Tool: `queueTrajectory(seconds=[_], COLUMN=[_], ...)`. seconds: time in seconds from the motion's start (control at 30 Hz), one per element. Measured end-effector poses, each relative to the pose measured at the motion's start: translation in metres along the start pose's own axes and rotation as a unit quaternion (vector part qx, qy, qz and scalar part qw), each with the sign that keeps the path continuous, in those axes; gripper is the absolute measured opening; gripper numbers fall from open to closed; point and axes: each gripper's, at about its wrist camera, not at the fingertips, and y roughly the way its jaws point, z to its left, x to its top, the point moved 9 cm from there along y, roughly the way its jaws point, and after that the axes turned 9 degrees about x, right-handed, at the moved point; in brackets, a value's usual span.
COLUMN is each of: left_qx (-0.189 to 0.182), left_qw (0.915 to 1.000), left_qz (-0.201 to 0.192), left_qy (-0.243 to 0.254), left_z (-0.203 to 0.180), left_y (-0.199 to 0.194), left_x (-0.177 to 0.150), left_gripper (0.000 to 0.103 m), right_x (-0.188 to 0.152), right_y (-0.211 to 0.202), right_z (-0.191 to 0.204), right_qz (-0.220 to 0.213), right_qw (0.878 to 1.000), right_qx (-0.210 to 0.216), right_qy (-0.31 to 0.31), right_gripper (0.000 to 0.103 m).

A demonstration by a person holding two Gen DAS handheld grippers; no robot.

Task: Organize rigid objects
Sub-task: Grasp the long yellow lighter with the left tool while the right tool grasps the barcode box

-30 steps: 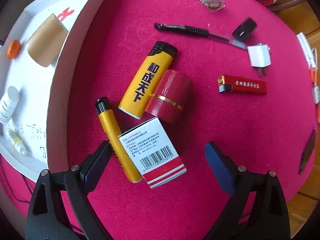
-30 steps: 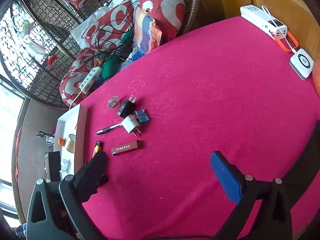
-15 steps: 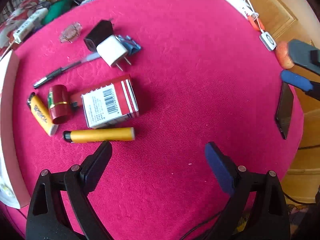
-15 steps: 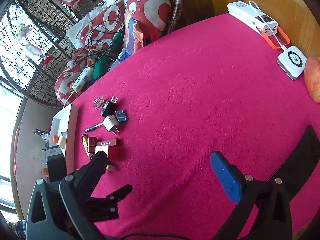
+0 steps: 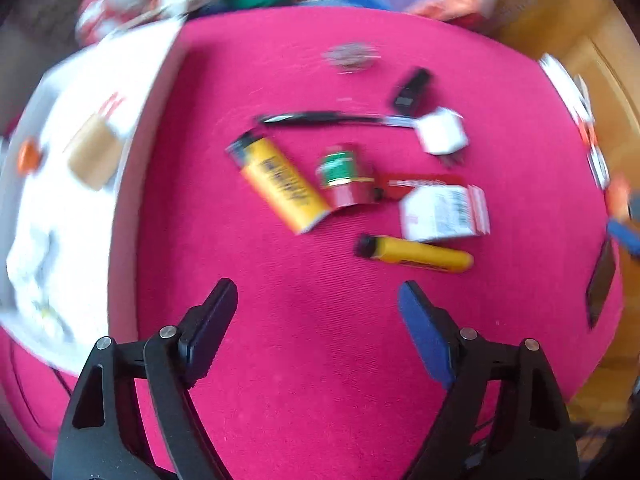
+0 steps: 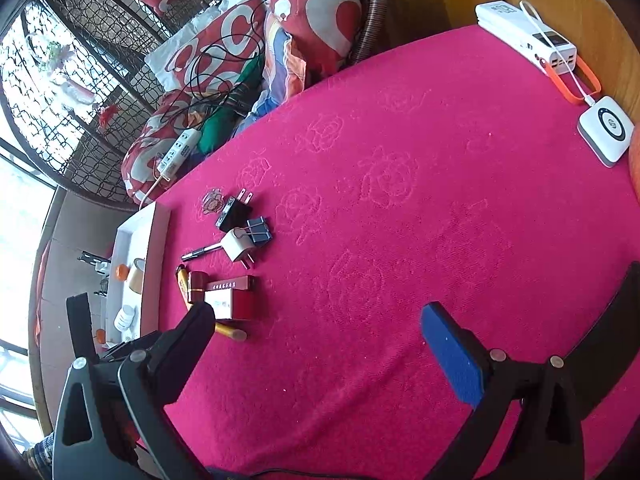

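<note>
Both grippers hang empty over the pink desk (image 6: 400,200). The left gripper (image 5: 318,304) has fingers wide, just narrowing, nothing between them. The right gripper (image 6: 316,328) gapes wide. The white box (image 5: 444,212) lies at one o'clock from the left fingers, beside the yellow tube (image 5: 416,254).

Rough pink terry cloth (image 6: 400,264), glossy yellow plastic lighter (image 5: 280,184), printed card box (image 5: 444,212)
</note>
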Motion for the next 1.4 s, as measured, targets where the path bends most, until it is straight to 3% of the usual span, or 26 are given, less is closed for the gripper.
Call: queueTrajectory(seconds=[0.13,0.23,0.37,0.53,0.67,0.73,0.77,0.8,0.83,0.93,1.03,1.1,1.2,1.3,1.4], left_qx=[0.004,0.017,0.011,-0.014,0.011,0.003,-0.002,0.001,-0.002,-0.017,-0.012,-0.014,-0.030,-0.053,-0.065], left_qw=[0.9929,0.9839,0.9777,0.9697,0.9597,0.9587,0.9583,0.9561,0.9534,0.9508,0.9491,0.9545,0.9699,0.9846,0.9920], left_qz=[-0.051,-0.059,-0.057,-0.041,-0.052,-0.042,-0.032,-0.024,-0.024,-0.022,-0.026,-0.023,-0.008,0.001,-0.007], left_qy=[0.107,0.168,0.202,0.241,0.276,0.281,0.284,0.292,0.301,0.309,0.314,0.297,0.242,0.167,0.108], left_z=[-0.032,-0.052,-0.055,-0.058,-0.070,-0.077,-0.080,-0.082,-0.084,-0.090,-0.092,-0.090,-0.080,-0.060,-0.038], left_y=[-0.003,0.009,0.005,0.006,0.008,0.013,0.018,0.022,0.024,0.019,0.015,0.014,0.010,-0.003,-0.024], left_x=[0.014,0.024,0.039,0.023,0.016,0.009,0.007,0.003,0.000,-0.011,-0.019,-0.024,-0.033,-0.043,-0.049], left_gripper=[0.084,0.084,0.083,0.083,0.083,0.083,0.077,0.063,0.058,0.027,0.016,0.013,0.013,0.013,0.013], right_x=[-0.001,-0.005,-0.008,-0.011,-0.015,-0.017,-0.018,-0.018,-0.017,-0.015,-0.015,-0.015,-0.016,-0.012,-0.013], right_y=[-0.004,-0.009,-0.015,-0.020,-0.016,-0.013,-0.012,-0.012,-0.012,-0.013,-0.011,-0.007,0.003,0.017,0.042], right_z=[-0.008,-0.016,-0.022,-0.030,-0.032,-0.030,-0.029,-0.028,-0.027,-0.023,-0.022,-0.019,-0.005,0.018,0.047], right_qz=[-0.003,-0.004,-0.008,-0.014,-0.009,-0.003,-0.002,0.000,0.000,-0.002,-0.002,0.001,0.009,0.009,0.042], right_qw=[1.000,1.000,0.999,0.999,0.998,0.998,0.998,0.998,0.998,0.999,0.999,0.999,1.000,0.999,0.995], right_qx=[-0.007,-0.011,-0.017,-0.019,-0.018,-0.017,-0.017,-0.017,-0.016,-0.015,-0.012,-0.002,0.012,0.020,0.014], right_qy=[0.013,0.025,0.032,0.044,0.060,0.060,0.059,0.056,0.055,0.045,0.044,0.043,0.026,-0.026,-0.087], right_gripper=[0.103,0.103,0.103,0.103,0.103,0.103,0.103,0.103,0.103,0.103,0.103,0.103,0.103,0.103,0.103])
